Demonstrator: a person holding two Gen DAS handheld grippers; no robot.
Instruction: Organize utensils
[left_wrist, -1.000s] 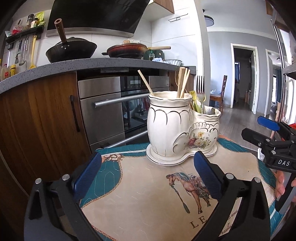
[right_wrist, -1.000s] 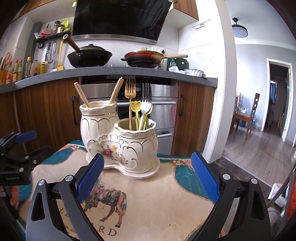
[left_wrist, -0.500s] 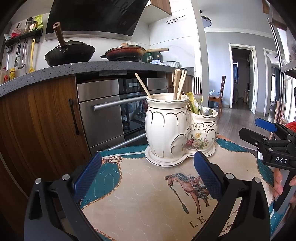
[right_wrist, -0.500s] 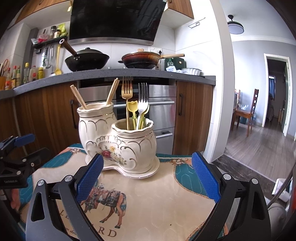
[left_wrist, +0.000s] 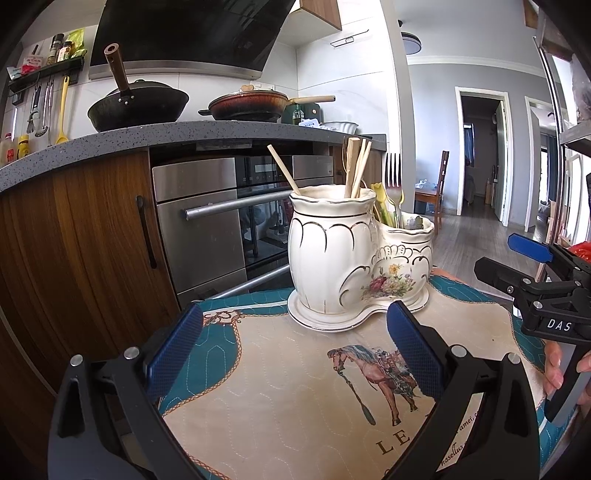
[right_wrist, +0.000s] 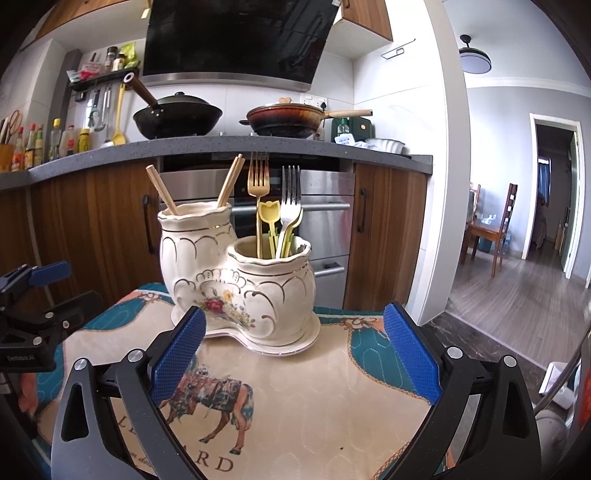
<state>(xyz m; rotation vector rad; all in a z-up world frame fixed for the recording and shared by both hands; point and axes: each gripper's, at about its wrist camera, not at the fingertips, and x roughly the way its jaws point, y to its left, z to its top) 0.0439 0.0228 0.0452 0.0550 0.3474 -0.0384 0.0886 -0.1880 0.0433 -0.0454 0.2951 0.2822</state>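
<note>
Ceramic holder (right_wrist: 236, 284) ahead of my tools already carries chopsticks (right_wrist: 162, 194) and forks (right_wrist: 291, 195); both tools spread apart, empty, nothing left loose.

two low wrist views, close, from opposite sides of shared ceramic holder (left_wrist: 354, 266) (right_wrist: 240, 280)

A grey speckled counter (right_wrist: 229, 146) tops walnut cabinets (right_wrist: 388, 236) and a steel oven (left_wrist: 207, 221), beneath a black range hood (right_wrist: 236, 37). Beyond white walls, a doorway (right_wrist: 554, 192) opens past a wooden chair (right_wrist: 496, 229) on grey plank flooring (right_wrist: 517, 295).
</note>
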